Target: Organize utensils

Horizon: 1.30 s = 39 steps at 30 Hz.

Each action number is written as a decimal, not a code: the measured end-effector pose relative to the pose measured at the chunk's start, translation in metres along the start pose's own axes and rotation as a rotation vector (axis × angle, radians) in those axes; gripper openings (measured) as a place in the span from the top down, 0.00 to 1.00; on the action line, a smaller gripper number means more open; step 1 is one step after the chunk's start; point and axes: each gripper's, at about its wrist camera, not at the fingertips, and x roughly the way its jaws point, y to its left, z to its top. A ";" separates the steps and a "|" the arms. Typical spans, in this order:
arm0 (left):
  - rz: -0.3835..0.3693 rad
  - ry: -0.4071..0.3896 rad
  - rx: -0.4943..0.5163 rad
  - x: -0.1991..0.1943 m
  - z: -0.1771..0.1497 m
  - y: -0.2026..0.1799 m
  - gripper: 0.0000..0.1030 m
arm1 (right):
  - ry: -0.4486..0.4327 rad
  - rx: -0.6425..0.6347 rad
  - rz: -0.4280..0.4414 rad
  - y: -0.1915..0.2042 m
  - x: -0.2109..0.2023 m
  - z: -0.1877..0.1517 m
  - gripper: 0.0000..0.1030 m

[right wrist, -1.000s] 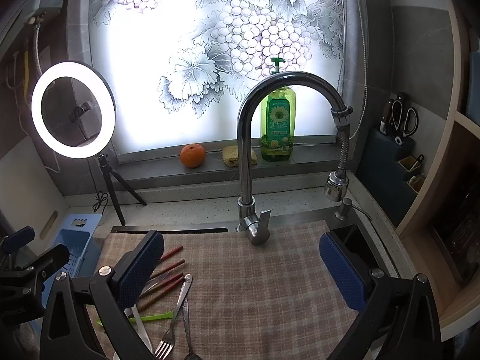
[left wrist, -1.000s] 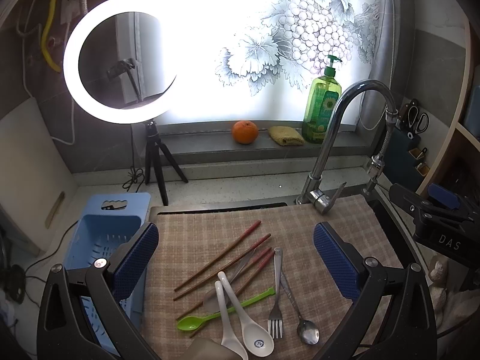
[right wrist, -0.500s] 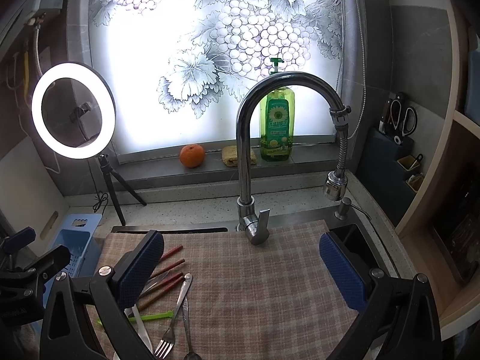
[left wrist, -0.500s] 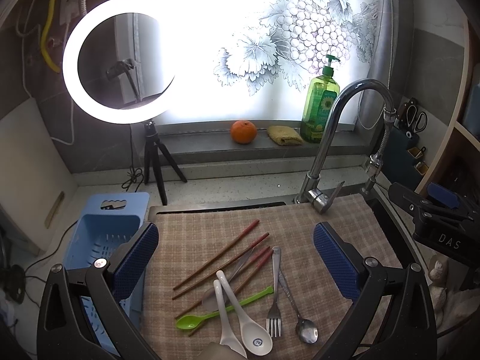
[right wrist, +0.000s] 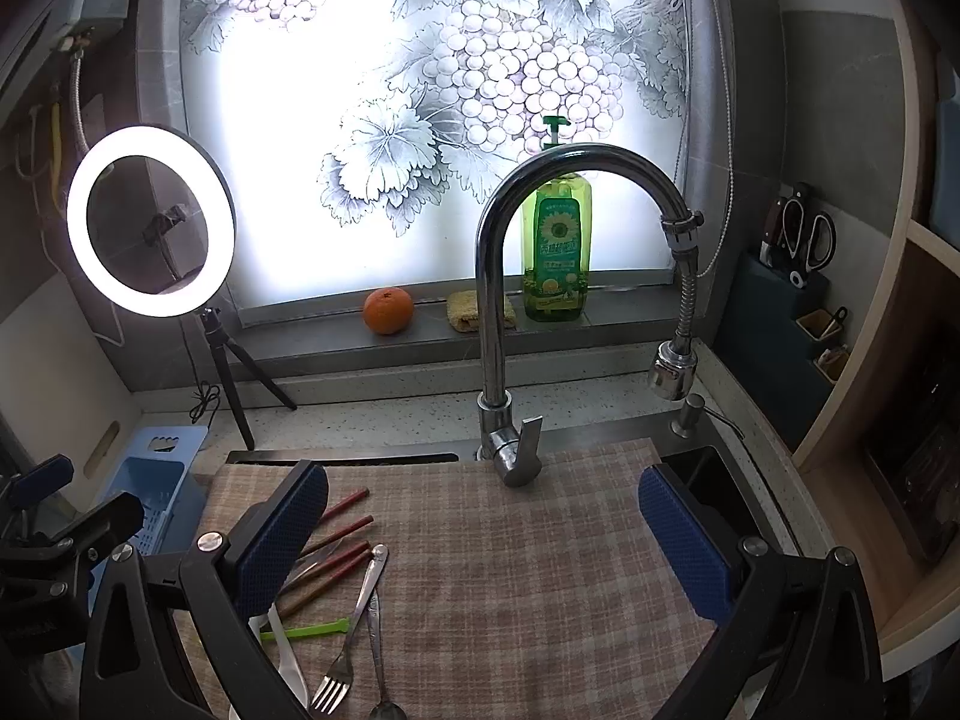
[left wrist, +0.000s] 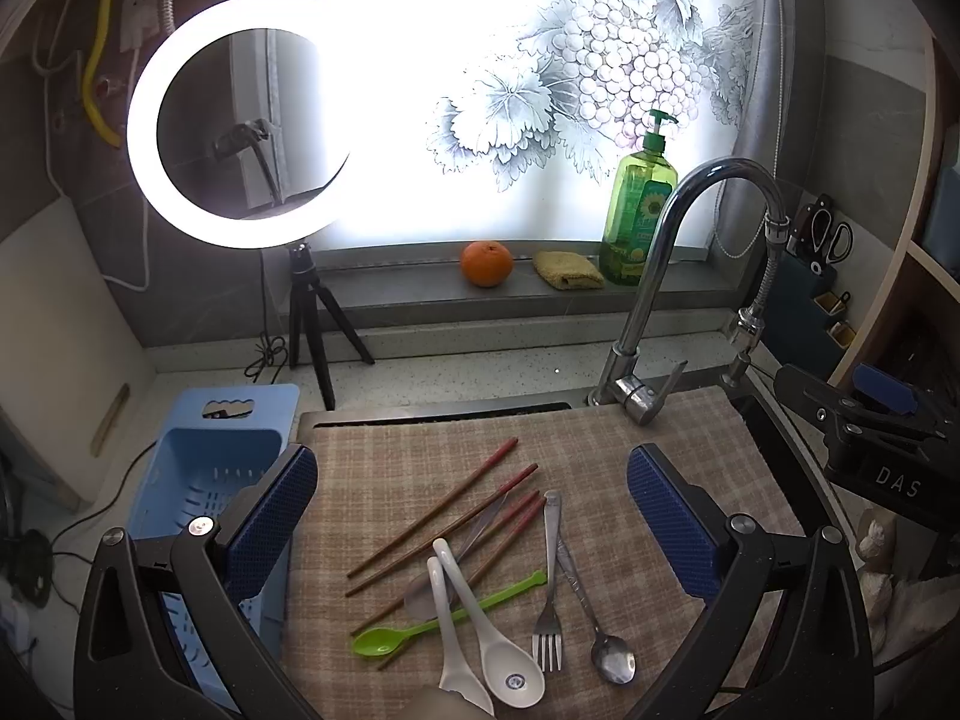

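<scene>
Grippers hover over the checked cloth (left wrist: 690,444), both wide open and holding nothing: the left gripper (left wrist: 472,516) above the utensil heap, the right gripper (right wrist: 483,531) over bare cloth beside it. Chopsticks (left wrist: 444,510) slant from near-left to far-right. The fork (left wrist: 549,588) and metal spoon (left wrist: 591,600) lie handles away. A blue basket (left wrist: 204,480) stands left of the cloth.

Left gripper (left wrist: 472,504): black frame, silver screws, 2 blue textured pads (left wrist: 672,519); right gripper (right wrist: 483,531) identical
</scene>
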 end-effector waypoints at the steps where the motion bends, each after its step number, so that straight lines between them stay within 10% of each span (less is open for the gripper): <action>1: 0.000 0.000 0.001 0.000 0.000 0.000 0.00 | 0.002 -0.001 0.000 0.001 0.000 0.001 0.00; 39: 0.003 0.008 -0.006 -0.002 -0.006 -0.003 0.00 | 0.005 -0.001 0.005 0.001 0.000 0.000 0.00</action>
